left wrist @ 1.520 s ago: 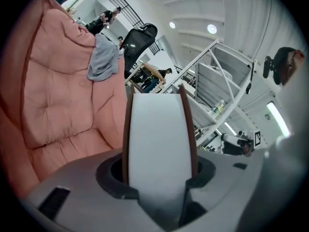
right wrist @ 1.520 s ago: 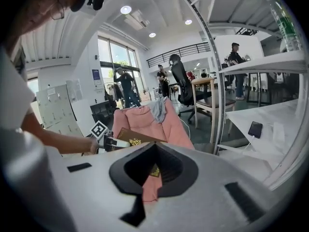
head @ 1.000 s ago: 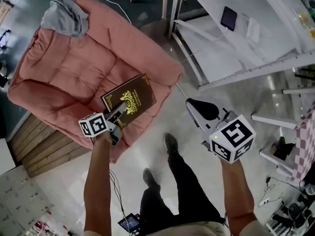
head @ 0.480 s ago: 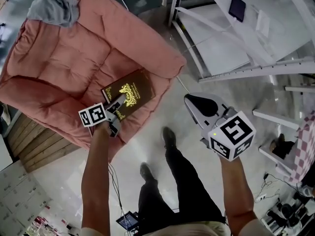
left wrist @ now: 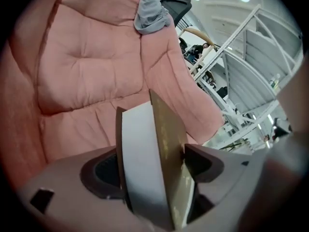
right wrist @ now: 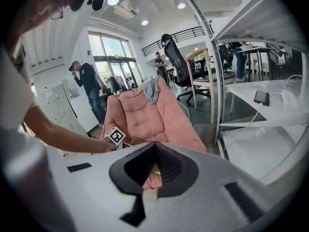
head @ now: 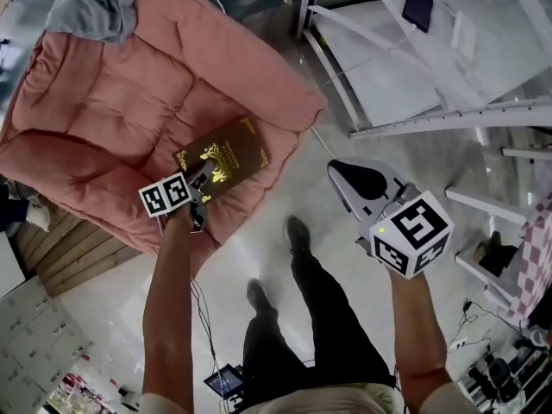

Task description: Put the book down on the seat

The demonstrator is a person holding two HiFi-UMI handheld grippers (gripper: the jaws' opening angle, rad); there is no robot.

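A dark brown book point(head: 220, 155) with gold ornament lies on the front part of the pink armchair's seat point(head: 112, 119). My left gripper point(head: 203, 179) is at the book's near edge. In the left gripper view the book point(left wrist: 166, 129) stands edge-on between the jaws of my left gripper point(left wrist: 154, 158). Those jaws have just been opening, and a dark gap shows beside the left pad. My right gripper point(head: 358, 184) hangs over the floor to the right of the chair. Its tips meet in the right gripper view point(right wrist: 154, 145), with nothing held.
A grey cloth point(head: 90, 7) is draped over the chair's back. A white shelf frame point(head: 431, 76) with a phone point(head: 418, 9) on it stands at the right. My own shoes point(head: 297, 235) are on the glossy floor. People point(right wrist: 89, 81) and an office chair point(right wrist: 176, 57) stand farther off.
The left hand has sunk toward the chair and the book has come down flat onto the seat cushion. The right gripper has stayed almost still.
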